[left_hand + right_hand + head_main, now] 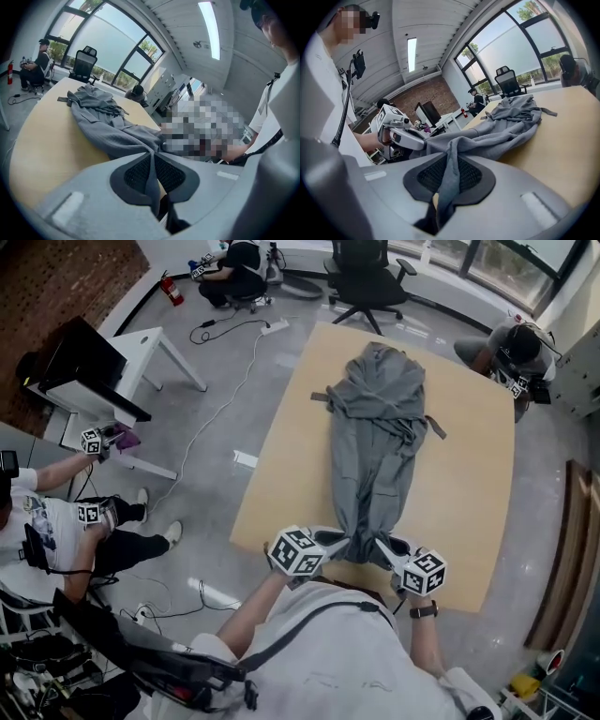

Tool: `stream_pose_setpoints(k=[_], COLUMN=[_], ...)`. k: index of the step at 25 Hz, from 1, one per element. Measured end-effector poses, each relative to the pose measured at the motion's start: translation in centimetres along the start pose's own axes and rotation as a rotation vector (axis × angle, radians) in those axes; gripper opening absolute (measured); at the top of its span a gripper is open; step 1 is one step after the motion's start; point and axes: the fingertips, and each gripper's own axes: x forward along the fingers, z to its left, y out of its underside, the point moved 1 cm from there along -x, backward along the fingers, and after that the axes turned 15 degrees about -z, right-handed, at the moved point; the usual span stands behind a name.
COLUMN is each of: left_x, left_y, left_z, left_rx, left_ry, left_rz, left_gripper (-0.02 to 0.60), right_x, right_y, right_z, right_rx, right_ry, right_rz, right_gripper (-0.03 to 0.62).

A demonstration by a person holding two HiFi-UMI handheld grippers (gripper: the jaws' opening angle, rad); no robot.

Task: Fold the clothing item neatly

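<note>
Grey garment (375,427) lies stretched lengthwise on the tabletop (291,474), its bunched end at 12 o'clock and its narrow end at 6 o'clock. There the left hand-held gripper (344,545) and the right hand-held gripper (382,549), side by side, each pinch a fold of the cloth.

Long grey clothes (380,427) lie on a tan table (469,484). The left gripper (339,543) and right gripper (384,546) pinch the near end, close together.
</note>
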Motion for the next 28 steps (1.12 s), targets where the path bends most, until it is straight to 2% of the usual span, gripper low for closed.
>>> stream_pose_setpoints(k=[5,11,17,21,25,28], left_x=[-0.6,-3.4,-4.3,-3.3,-1.3,0.7], left_y=[0.5,-5.0,-12.9,-16.4,-18.7,-20.4], left_z=[-1.3,-2.7,-3.1,-0.8,2.1,4.5], left_rx=[-0.015,0.109,0.145,0.15,0.165,0.21], left_ry=[0.017,0.033,0.042,-0.018,-0.082,-0.123], left_rz=[-0.009,-0.084,-0.253,-0.323,-0.321,-0.303], left_gripper=[0.025,0.025,0.025,0.025,0.025,0.025], right_x=[-1.6,-1.9,-2.3,-1.9,-0.4,1.4], right_y=[0.8,-3.8,-10.6,-13.5,-15.3,-16.9], right_z=[1.2,2.9,3.4,1.8,-1.6,-4.3], right_rx=[0.022,-0.093,-0.181,-0.224,-0.234,-0.274], right_ry=[0.004,-0.03,-0.02,0.018,0.099,0.152], right_rz=[0.011,-0.053,-0.157,-0.208,-0.223,-0.202], right_gripper=[0.048,0.048,0.048,0.048,0.048,0.048])
